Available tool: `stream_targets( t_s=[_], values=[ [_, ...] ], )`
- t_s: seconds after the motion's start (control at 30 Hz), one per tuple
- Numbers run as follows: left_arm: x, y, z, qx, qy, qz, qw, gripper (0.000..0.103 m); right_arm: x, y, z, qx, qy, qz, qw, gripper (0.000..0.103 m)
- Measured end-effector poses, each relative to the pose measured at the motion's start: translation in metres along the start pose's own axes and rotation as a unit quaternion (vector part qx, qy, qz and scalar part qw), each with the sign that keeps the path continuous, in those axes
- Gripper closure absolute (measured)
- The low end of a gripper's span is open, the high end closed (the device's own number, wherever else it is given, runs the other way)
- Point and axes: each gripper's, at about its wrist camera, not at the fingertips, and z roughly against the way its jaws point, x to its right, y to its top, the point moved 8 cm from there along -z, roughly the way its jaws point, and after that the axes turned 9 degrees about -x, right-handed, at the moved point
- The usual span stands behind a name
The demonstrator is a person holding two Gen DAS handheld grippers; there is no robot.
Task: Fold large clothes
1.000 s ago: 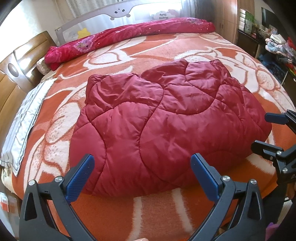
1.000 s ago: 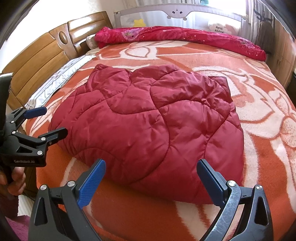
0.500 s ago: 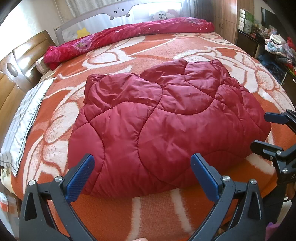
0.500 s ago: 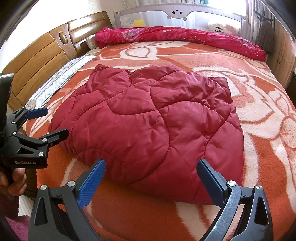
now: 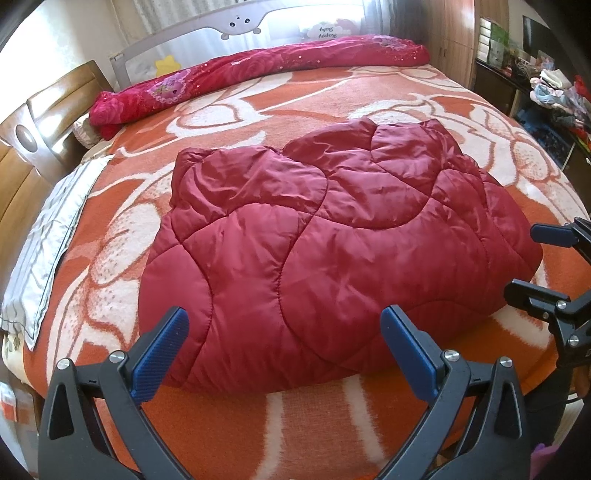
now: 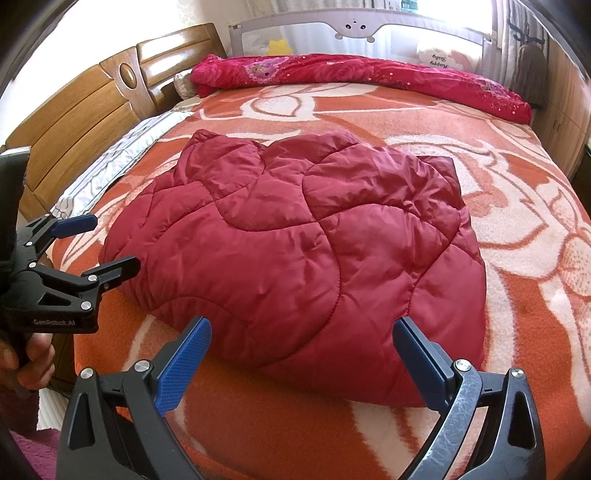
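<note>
Nearest the cameras, the left gripper (image 5: 284,332) and the right gripper (image 6: 301,341) both hover over the near edge of the bed (image 5: 310,424), jaws spread wide and holding nothing. Just beyond their blue pads lies the quilted red jacket (image 5: 332,251), folded into a puffy bundle on the orange flowered blanket (image 6: 517,206), apart from both grippers. Farther off, a rolled red floral quilt (image 6: 369,74) stretches across the far side, with the wooden headboard (image 6: 92,118) to the left and a grey bed rail (image 5: 240,22) behind.
</note>
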Motion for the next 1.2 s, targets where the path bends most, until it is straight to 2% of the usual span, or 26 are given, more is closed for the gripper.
stream_targets(
  t_s=[1.2],
  values=[
    [-0.009, 0.003, 0.003, 0.008, -0.006, 0.015, 0.9998, 0.0, 0.01, 0.004, 0.004, 0.006, 0.002, -0.008, 1.0, 0.003]
  ],
)
